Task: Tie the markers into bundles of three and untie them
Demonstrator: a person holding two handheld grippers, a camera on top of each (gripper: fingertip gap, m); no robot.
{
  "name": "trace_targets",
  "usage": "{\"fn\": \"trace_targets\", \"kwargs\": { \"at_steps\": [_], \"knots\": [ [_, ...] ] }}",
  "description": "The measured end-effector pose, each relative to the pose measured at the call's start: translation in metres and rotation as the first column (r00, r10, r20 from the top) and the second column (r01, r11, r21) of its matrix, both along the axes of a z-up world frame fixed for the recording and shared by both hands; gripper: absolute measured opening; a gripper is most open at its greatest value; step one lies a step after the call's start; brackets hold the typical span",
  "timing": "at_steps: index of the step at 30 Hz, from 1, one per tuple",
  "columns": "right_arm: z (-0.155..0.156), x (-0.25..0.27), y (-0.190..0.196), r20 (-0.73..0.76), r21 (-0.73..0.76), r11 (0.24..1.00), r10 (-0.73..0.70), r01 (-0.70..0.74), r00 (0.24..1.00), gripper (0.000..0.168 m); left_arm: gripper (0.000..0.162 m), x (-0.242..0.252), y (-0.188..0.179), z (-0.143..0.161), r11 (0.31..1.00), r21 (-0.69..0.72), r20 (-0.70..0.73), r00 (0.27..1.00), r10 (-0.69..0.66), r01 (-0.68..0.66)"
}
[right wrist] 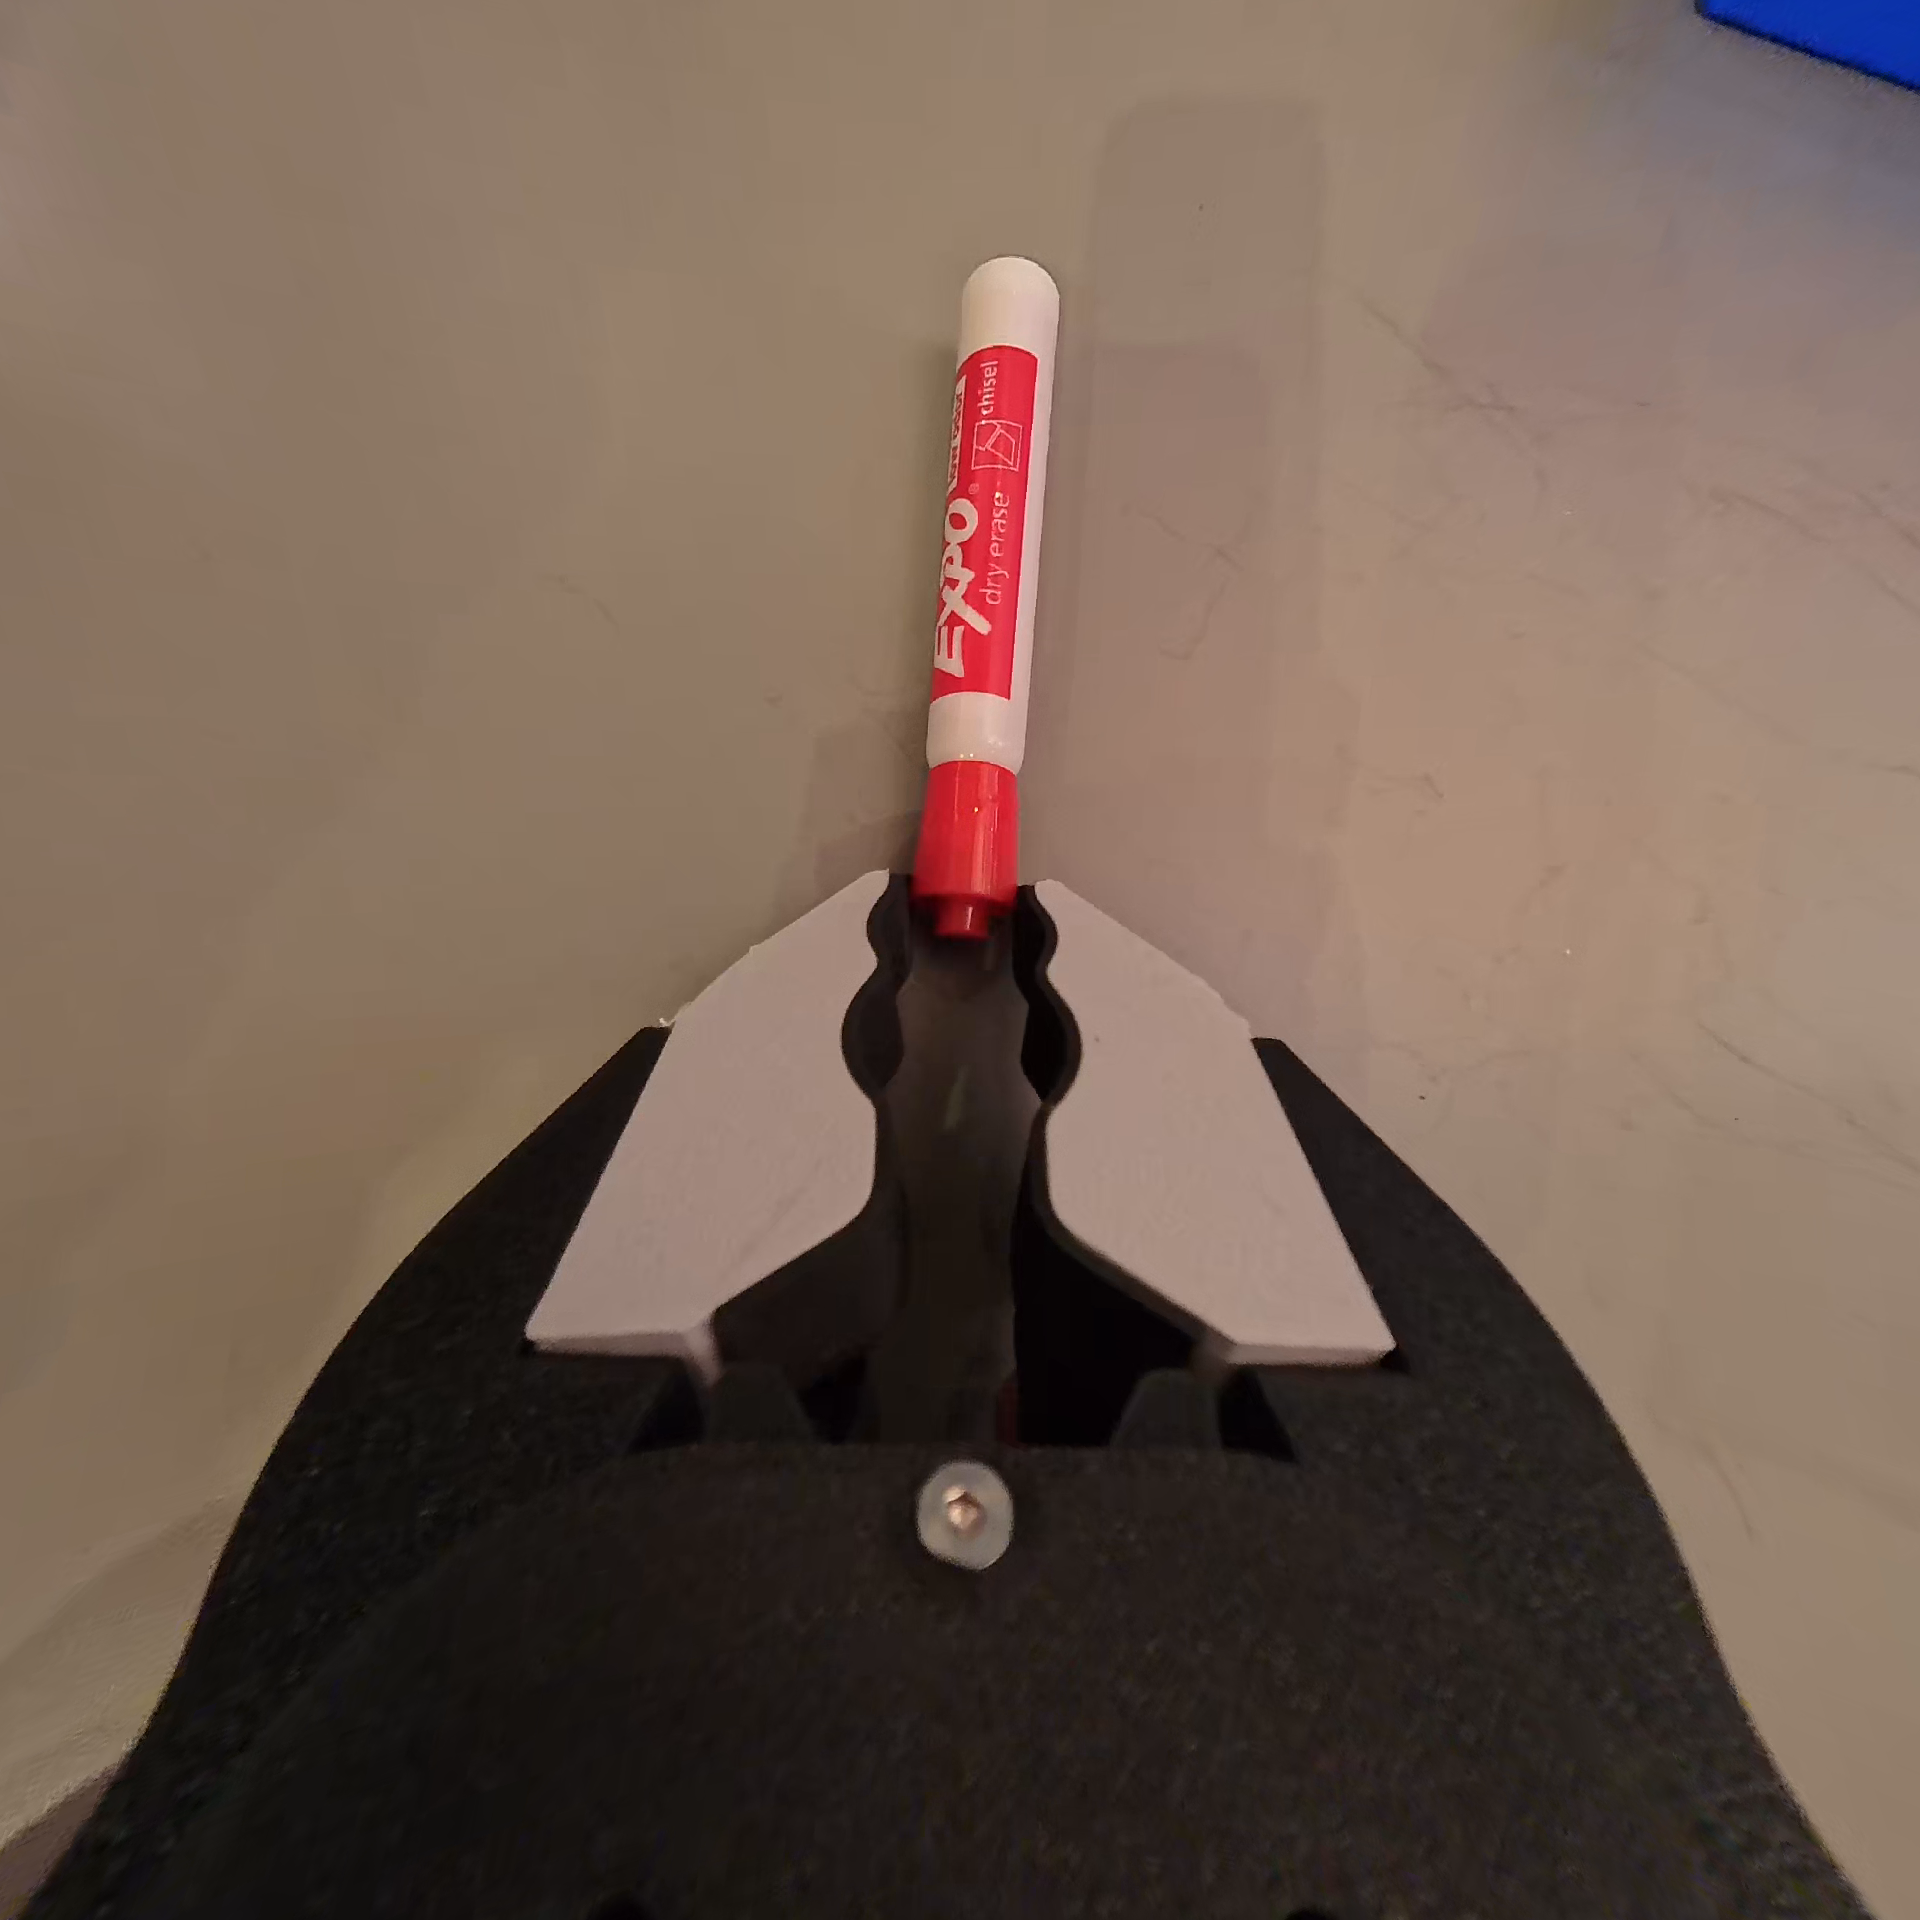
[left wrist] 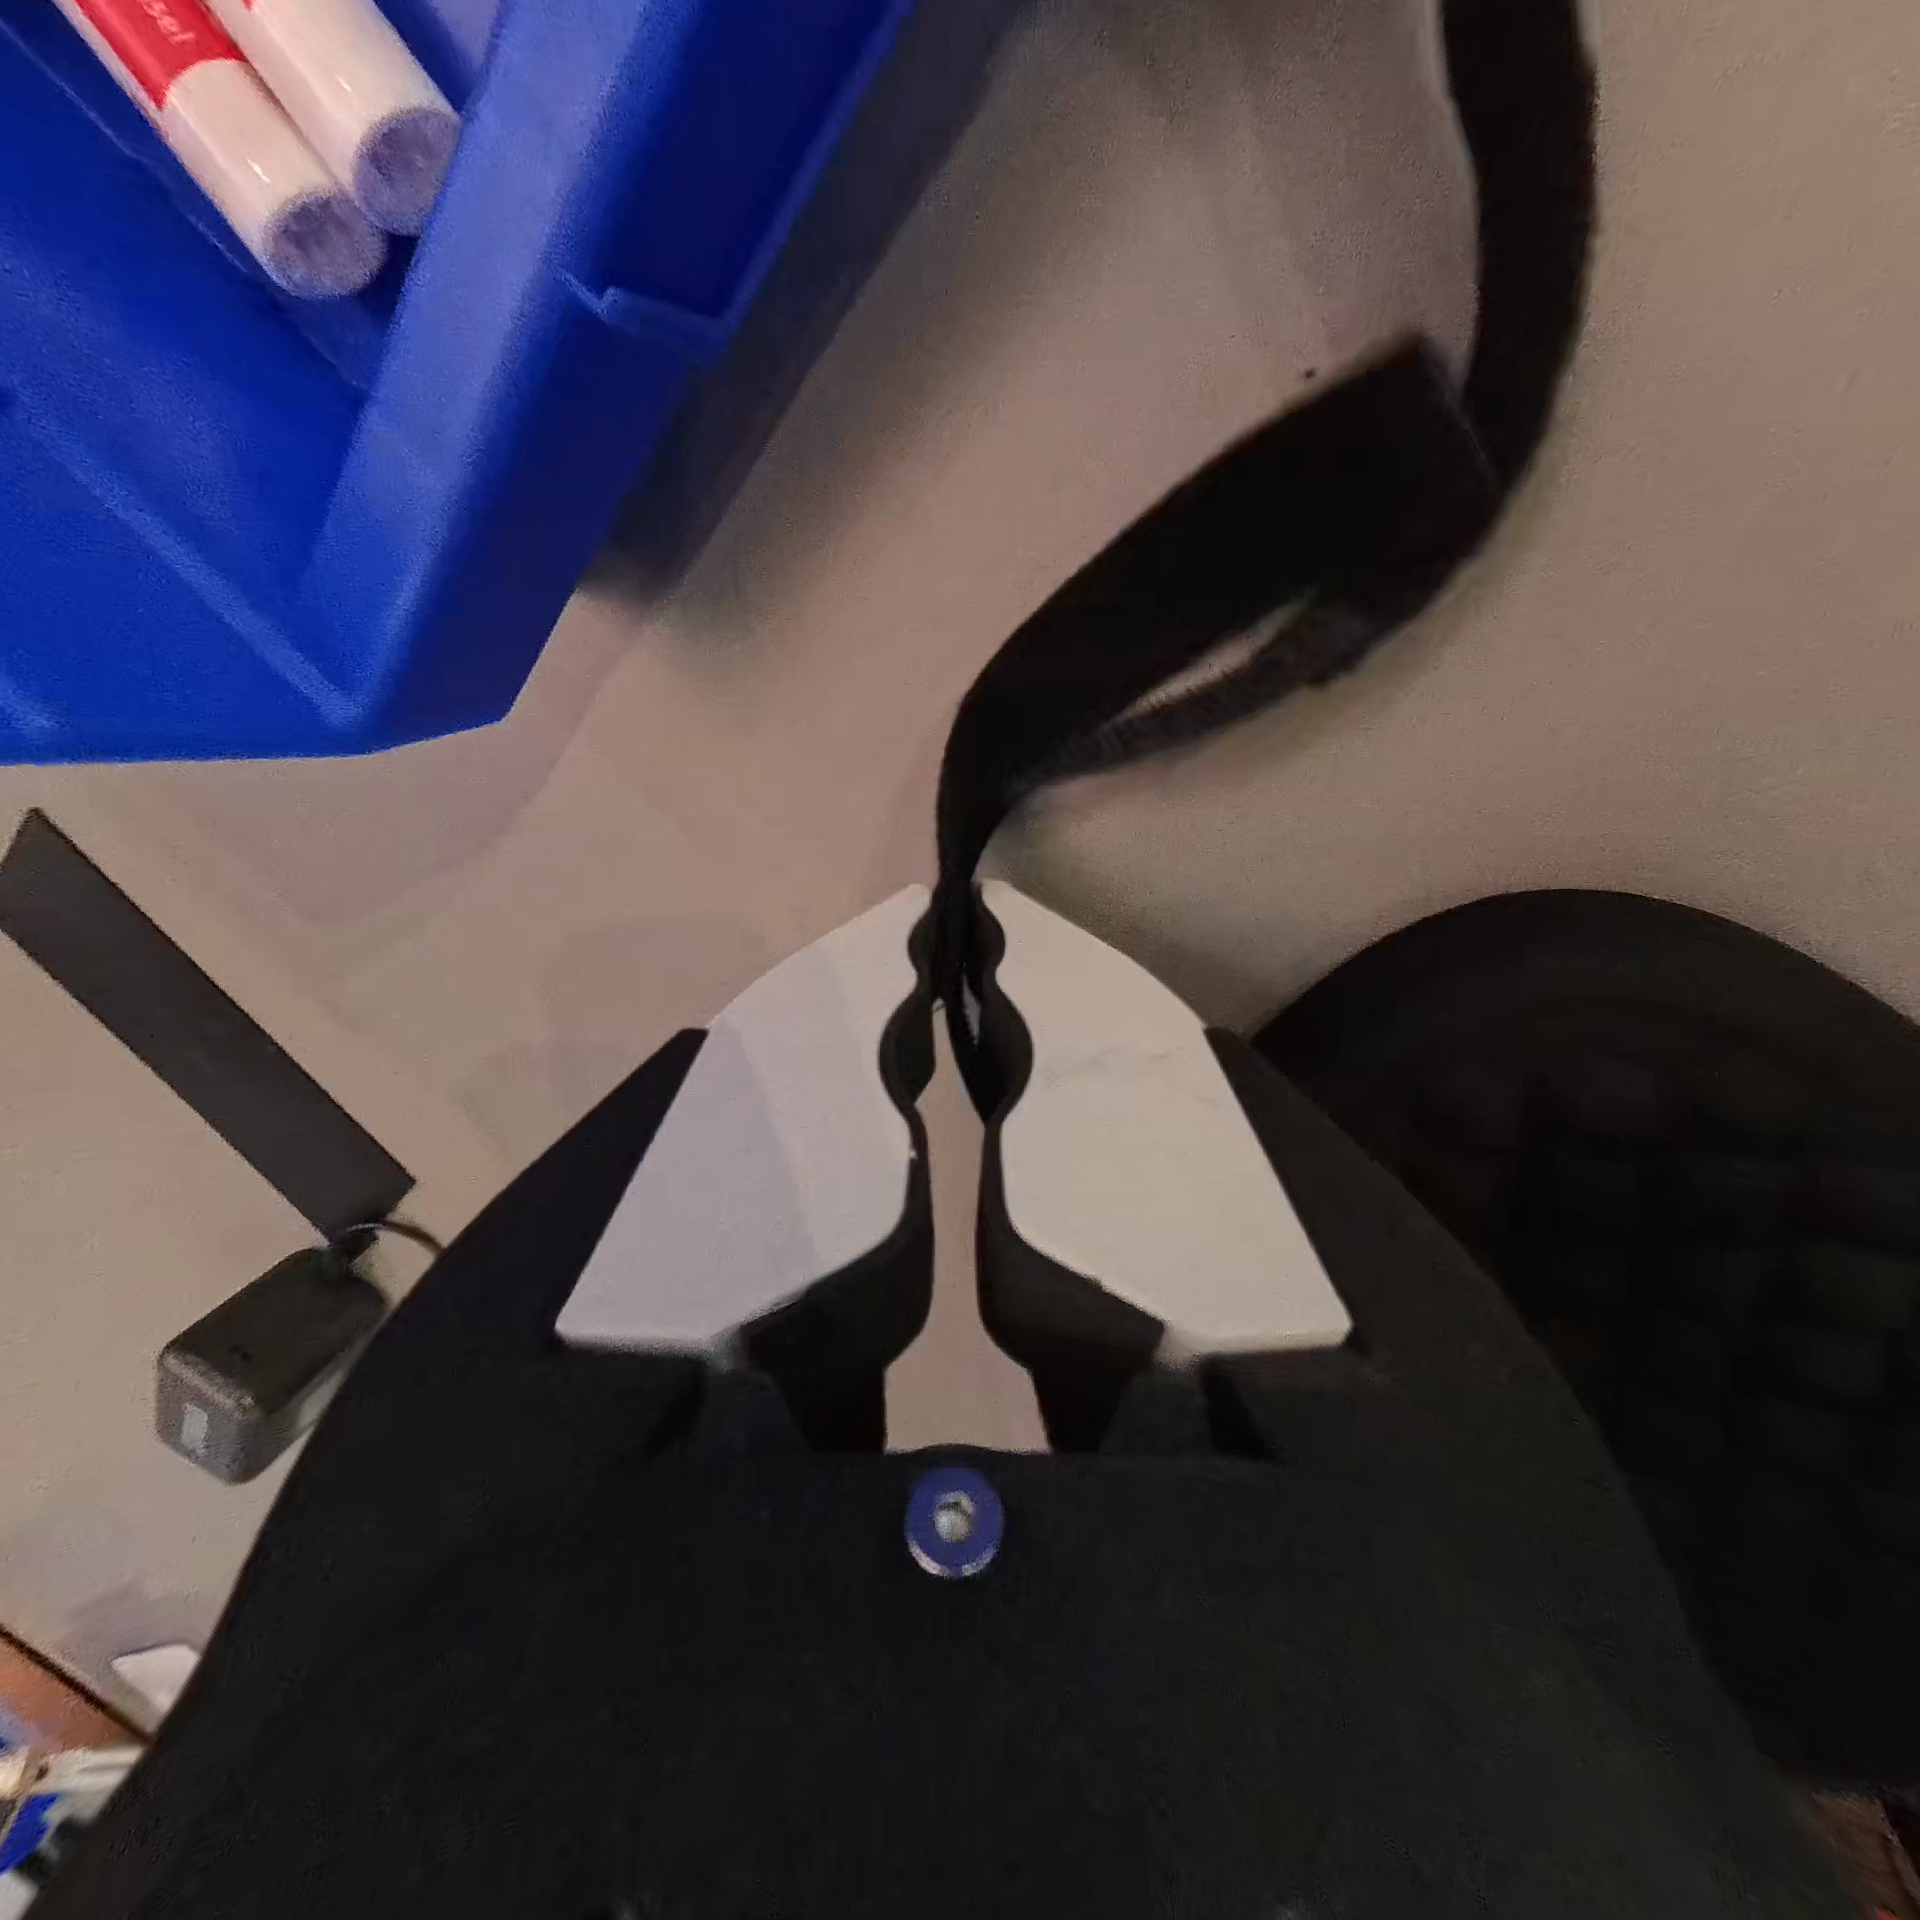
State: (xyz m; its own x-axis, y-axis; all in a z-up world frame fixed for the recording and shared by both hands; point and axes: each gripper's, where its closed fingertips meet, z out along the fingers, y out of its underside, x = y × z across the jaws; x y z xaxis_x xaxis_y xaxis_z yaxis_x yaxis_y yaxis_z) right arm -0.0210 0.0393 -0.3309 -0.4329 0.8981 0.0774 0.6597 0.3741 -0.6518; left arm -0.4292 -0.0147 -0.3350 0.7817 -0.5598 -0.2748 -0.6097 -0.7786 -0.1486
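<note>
The left gripper [left wrist: 958,914] is pinching a black strap [left wrist: 1226,582] tight beside the blue bin [left wrist: 499,520]; the right gripper [right wrist: 961,899] is clamping a red marker [right wrist: 987,540] by its cap over the table [right wrist: 416,520]. Laying the marker squarely across the flattened strap would likely serve best.

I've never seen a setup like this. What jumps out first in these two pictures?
The red-capped marker stands out, pinched by its cap end in the right gripper above a grey table. The left gripper clamps a black strap, with a blue bin holding two more markers up left.

Glossy plastic marker [right wrist: 987,540]; cloth strap [left wrist: 1226,582]
</note>
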Motion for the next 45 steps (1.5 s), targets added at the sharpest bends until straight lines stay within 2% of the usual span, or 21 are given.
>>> {"fn": "trace_targets", "kwargs": {
  "at_steps": [7,10,12,14,16,17,22,23,24,25,27,28,29,31,33,34,35,36,39,42,45],
  "knots": [
    [0.000,-0.001,-0.004,-0.013,-0.022,1.000,0.010,-0.010,1.000,0.018,0.001,-0.009,0.010,0.030,0.991,0.121,-0.079,0.995,0.069,-0.059],
    [0.000,-0.001,-0.004,-0.013,-0.029,1.000,0.011,-0.012,1.000,0.018,0.001,-0.008,0.020,0.047,0.975,0.205,-0.075,0.992,0.100,-0.083],
    [0.000,-0.001,-0.004,-0.013,-0.031,0.999,0.013,-0.014,1.000,0.018,0.001,-0.013,0.031,0.069,0.945,0.313,-0.113,0.985,0.132,-0.091],
    [0.000,-0.001,-0.004,-0.013,-0.032,0.999,0.016,-0.016,1.000,0.018,0.001,-0.006,0.042,0.088,0.910,0.396,-0.032,0.988,0.149,-0.125],
    [0.000,-0.001,-0.004,-0.013,-0.032,0.999,0.016,-0.016,1.000,0.018,0.000,0.004,0.055,0.105,0.859,0.457,0.137,0.973,0.187,-0.229],
    [0.000,-0.001,-0.004,-0.013,-0.033,0.999,0.016,-0.017,1.000,0.018,0.000,0.003,0.058,0.107,0.856,0.439,0.165,0.962,0.219,-0.271],
    [0.000,-0.001,-0.005,-0.013,-0.035,0.999,0.020,-0.020,1.000,0.019,0.000,0.023,0.088,0.106,0.856,0.453,0.200,0.965,0.172,-0.247],
    [0.000,-0.001,-0.005,-0.013,-0.036,0.999,0.020,-0.021,1.000,0.019,0.001,0.022,0.090,0.097,0.883,0.410,0.129,0.973,0.192,-0.228],
    [0.000,-0.001,-0.005,-0.013,-0.035,0.999,0.020,-0.021,1.000,0.018,0.001,0.017,0.097,0.097,0.879,0.443,0.009,0.981,0.193,-0.177],
    [0.000,-0.001,-0.005,-0.014,-0.034,0.999,0.021,-0.022,1.000,0.019,0.000,0.023,0.106,0.102,0.856,0.492,0.016,0.984,0.176,-0.161],
    [0.000,-0.001,-0.005,-0.014,-0.034,0.999,0.022,-0.023,1.000,0.018,0.000,0.038,0.116,0.095,0.874,0.437,0.133,0.976,0.171,-0.213],
    [0.000,-0.001,-0.005,-0.014,-0.034,0.999,0.024,-0.024,1.000,0.018,0.000,0.023,0.124,0.098,0.849,0.490,0.049,0.979,0.200,-0.198],
    [0.000,-0.001,-0.005,-0.015,-0.032,0.999,0.025,-0.026,1.000,0.018,0.000,0.014,0.127,0.093,0.858,0.468,0.035,0.974,0.222,-0.213],
    [0.000,-0.001,-0.005,-0.014,-0.034,0.999,0.025,-0.026,1.000,0.018,0.001,0.029,0.129,0.067,0.909,0.279,0.238,0.940,0.246,-0.309],
    [0.000,-0.001,-0.005,-0.014,-0.033,0.999,0.025,-0.025,1.000,0.018,0.002,0.038,0.137,0.062,0.917,0.298,0.272,0.945,0.183,-0.264],
    [0.000,-0.001,-0.005,-0.014,-0.034,0.999,0.025,-0.025,1.000,0.018,0.017,0.037,0.135,0.055,0.934,0.263,0.226,0.957,0.182,-0.240],
    [0.000,-0.001,-0.005,-0.014,-0.036,0.999,0.025,-0.025,1.000,0.018,0.046,0.035,0.132,0.049,0.946,0.230,0.183,0.965,0.188,-0.228],
    [0.000,-0.001,-0.005,-0.013,-0.036,0.999,0.025,-0.026,1.000,0.018,0.057,0.036,0.129,0.045,0.953,0.210,0.179,0.967,0.181,-0.218],
    [0.000,0.000,-0.005,-0.014,-0.037,0.999,0.029,-0.030,0.999,0.018,0.056,0.037,0.117,0.061,0.933,0.279,0.226,0.960,0.165,-0.226],
    [0.000,0.000,-0.005,-0.012,-0.041,0.999,0.030,-0.031,0.999,0.018,0.052,0.039,0.077,0.065,0.954,0.194,0.229,0.956,0.182,-0.227],
    [0.000,0.000,-0.005,-0.011,-0.044,0.999,0.030,-0.031,0.999,0.019,0.050,0.029,0.039,0.050,0.971,0.111,0.153,0.969,0.193,-0.211]
  ]
}}
